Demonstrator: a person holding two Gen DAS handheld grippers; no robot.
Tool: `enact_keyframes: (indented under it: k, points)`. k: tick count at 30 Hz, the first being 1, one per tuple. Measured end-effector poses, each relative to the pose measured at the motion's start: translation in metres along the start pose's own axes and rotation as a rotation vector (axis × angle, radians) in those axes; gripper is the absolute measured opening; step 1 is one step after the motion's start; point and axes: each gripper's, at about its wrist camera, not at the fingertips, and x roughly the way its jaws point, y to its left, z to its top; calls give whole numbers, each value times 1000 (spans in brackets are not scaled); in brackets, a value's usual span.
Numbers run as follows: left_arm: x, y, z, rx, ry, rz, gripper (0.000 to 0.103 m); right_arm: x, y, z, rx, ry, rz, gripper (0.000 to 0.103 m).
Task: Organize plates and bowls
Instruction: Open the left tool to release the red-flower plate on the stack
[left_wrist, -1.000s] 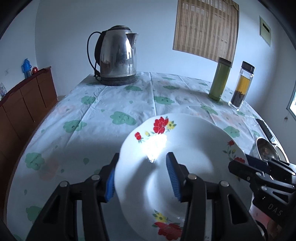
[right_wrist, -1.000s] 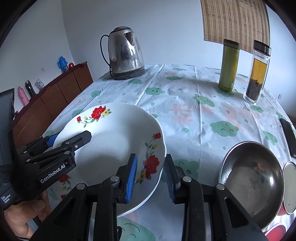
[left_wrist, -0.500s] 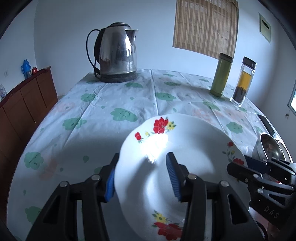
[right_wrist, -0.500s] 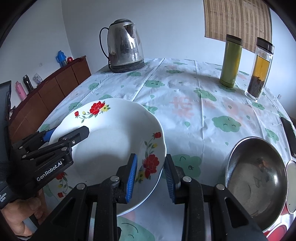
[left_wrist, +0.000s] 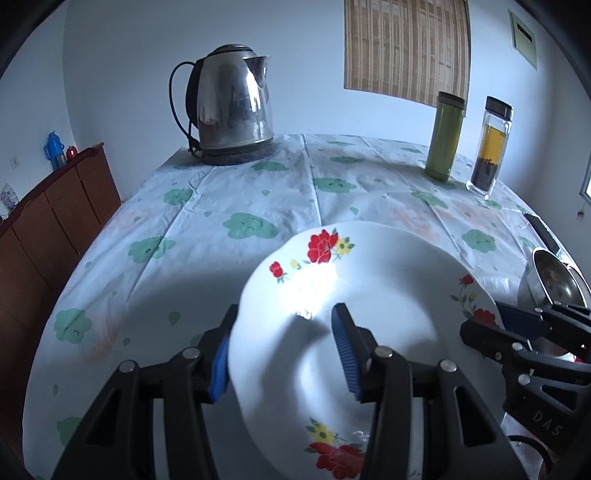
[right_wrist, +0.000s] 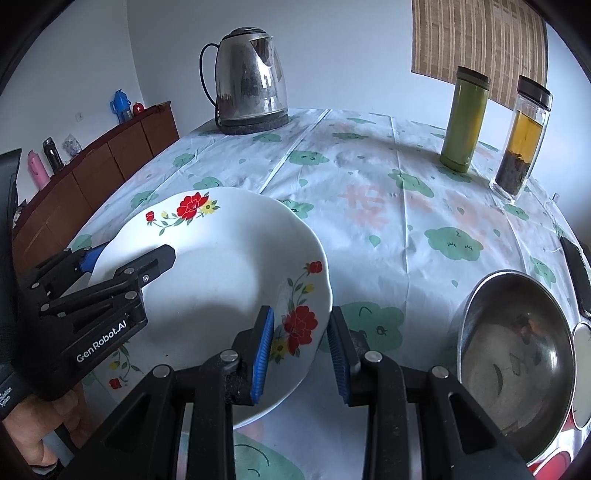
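A white plate with red flowers (left_wrist: 388, 295) (right_wrist: 221, 266) is held above the table between both grippers. My left gripper (left_wrist: 284, 350) straddles its left rim, one blue pad under and one over it; it also shows in the right wrist view (right_wrist: 122, 262). My right gripper (right_wrist: 301, 350) straddles the plate's right rim the same way and shows in the left wrist view (left_wrist: 498, 325). A steel bowl (right_wrist: 517, 354) (left_wrist: 554, 280) stands on the table to the right. A second round dish edge (right_wrist: 583, 369) shows at the far right.
A steel kettle (right_wrist: 251, 81) stands at the back of the table. A green flask (right_wrist: 467, 118) and a glass tea bottle (right_wrist: 524, 136) stand at the back right. A dark phone (right_wrist: 576, 273) lies near the right edge. A wooden cabinet (right_wrist: 110, 155) stands left.
Both grippers and the plate have moved forward over the table together, toward the kettle. The grip on the plate is unchanged.
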Motion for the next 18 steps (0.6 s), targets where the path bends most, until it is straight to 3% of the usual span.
enact_keyframes:
  k: [18]
  points:
    - [9, 2, -5, -5, 29, -5, 48, 0, 4, 0, -33, -7, -28, 32]
